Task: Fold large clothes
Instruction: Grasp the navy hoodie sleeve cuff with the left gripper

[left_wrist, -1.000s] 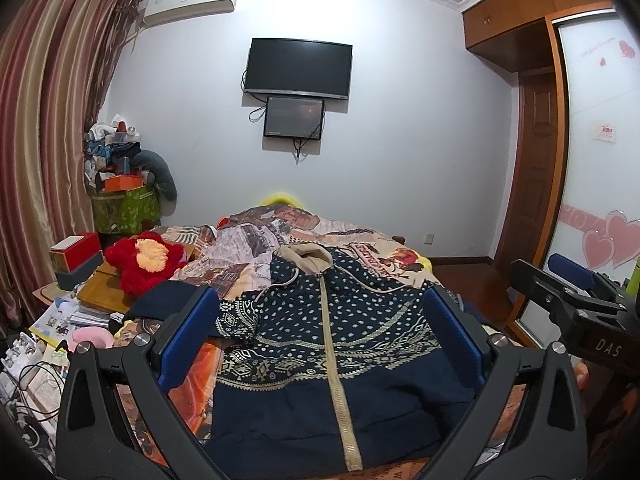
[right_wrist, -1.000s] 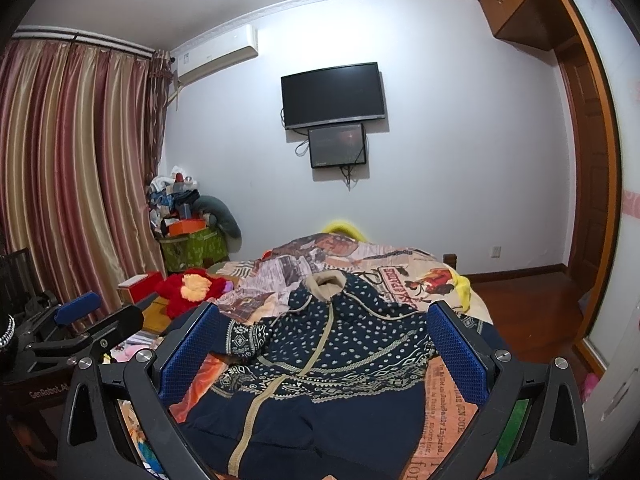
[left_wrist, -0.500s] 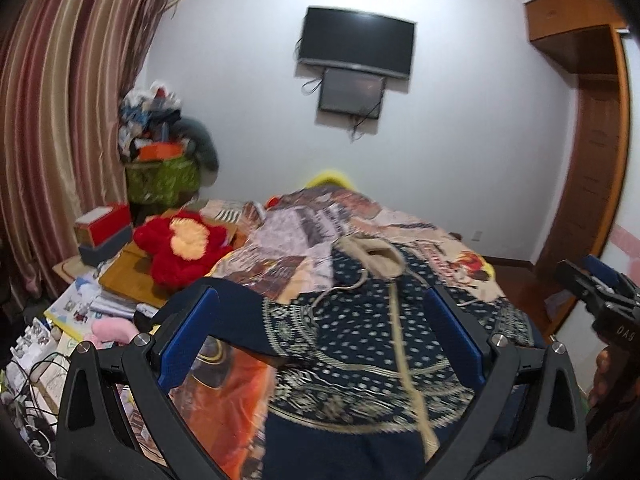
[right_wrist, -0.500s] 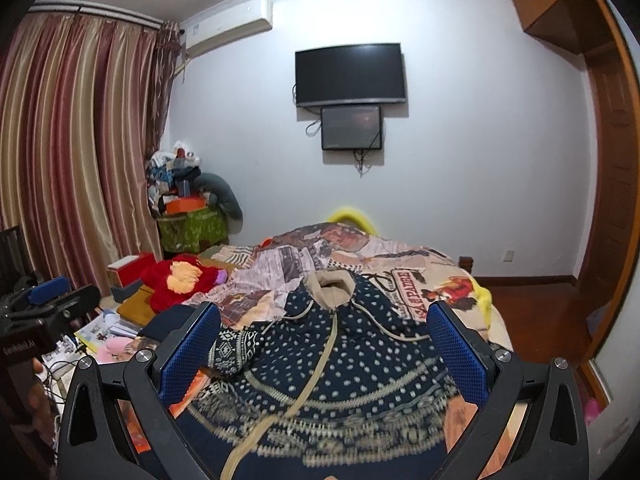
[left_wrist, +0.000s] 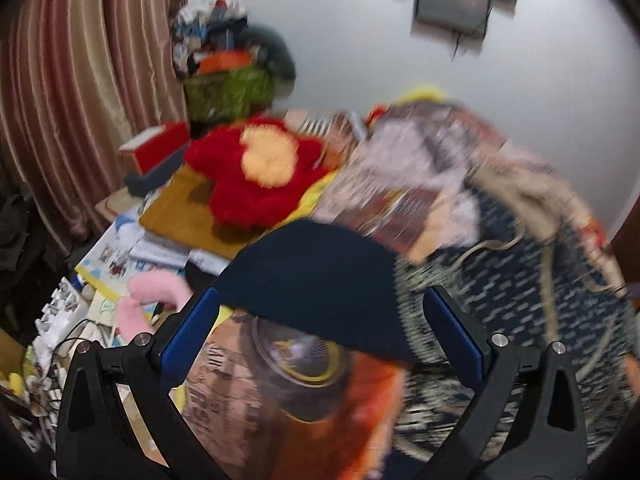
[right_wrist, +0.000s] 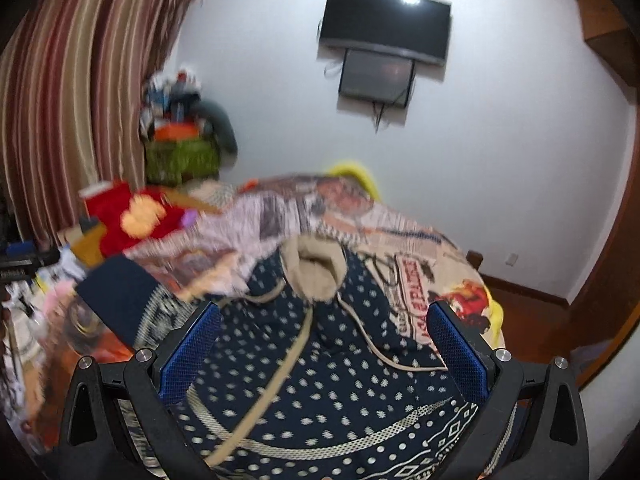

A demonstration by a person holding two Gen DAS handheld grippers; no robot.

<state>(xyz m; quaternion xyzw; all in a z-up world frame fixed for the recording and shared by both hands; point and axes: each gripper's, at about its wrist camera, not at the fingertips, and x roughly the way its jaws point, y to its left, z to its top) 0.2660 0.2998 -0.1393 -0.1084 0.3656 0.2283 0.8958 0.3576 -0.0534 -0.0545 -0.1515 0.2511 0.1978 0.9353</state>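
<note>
1. The left gripper [left_wrist: 320, 330] at lower centre of its blurred view has its jaws spread wide, nothing between them, the navy sleeve [left_wrist: 316, 292] just beyond.
2. The right gripper [right_wrist: 322, 344] likewise gapes, over the navy hooded jacket [right_wrist: 332, 376] spread on the bed [right_wrist: 424, 248] at lower centre.
</note>
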